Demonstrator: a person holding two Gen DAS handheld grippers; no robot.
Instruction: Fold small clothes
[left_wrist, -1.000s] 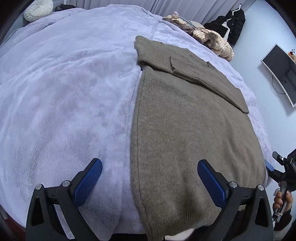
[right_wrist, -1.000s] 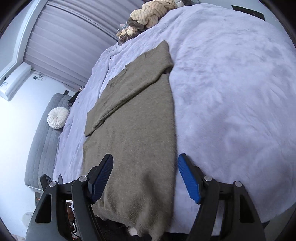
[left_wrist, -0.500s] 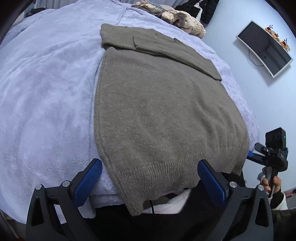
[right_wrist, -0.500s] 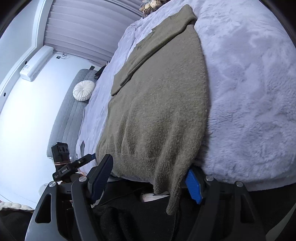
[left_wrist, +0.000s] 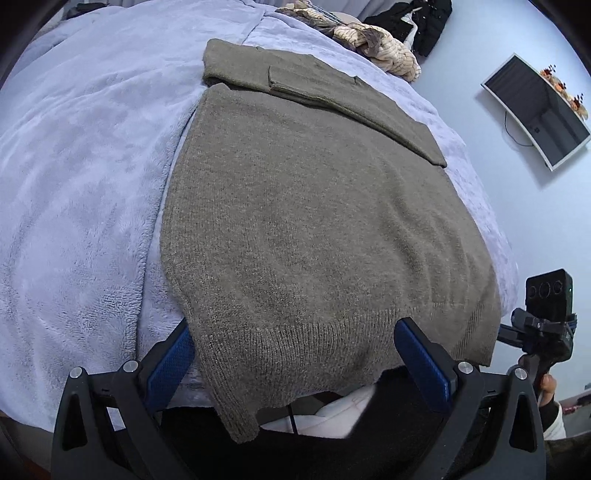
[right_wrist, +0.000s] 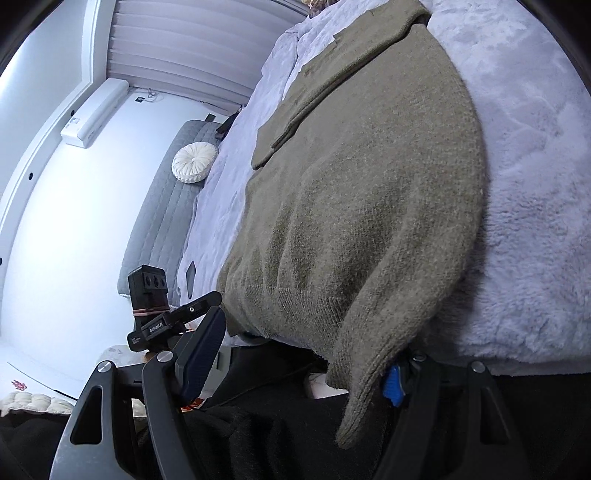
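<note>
An olive-brown knit sweater (left_wrist: 314, 206) lies flat on the lavender fleece bed cover (left_wrist: 85, 177), sleeves folded across its far end. Its ribbed hem hangs over the bed's near edge. My left gripper (left_wrist: 295, 358) is open, its blue pads (left_wrist: 170, 363) on either side of the hem's left corner, which droops between them. In the right wrist view the sweater (right_wrist: 369, 177) fills the middle. My right gripper (right_wrist: 299, 358) is open around the hem's right corner, which hangs over the right pad (right_wrist: 392, 382).
A pile of knitwear (left_wrist: 380, 48) and a dark jacket (left_wrist: 424, 22) lie past the sweater. A wall TV (left_wrist: 535, 110) hangs at right. A round white cushion (right_wrist: 194, 162) leans on the grey headboard (right_wrist: 166, 221). The other gripper's camera (right_wrist: 151, 295) shows at the bed edge.
Both grippers have dropped back from above the bed to its near edge. The hem corners now hang between their open fingers.
</note>
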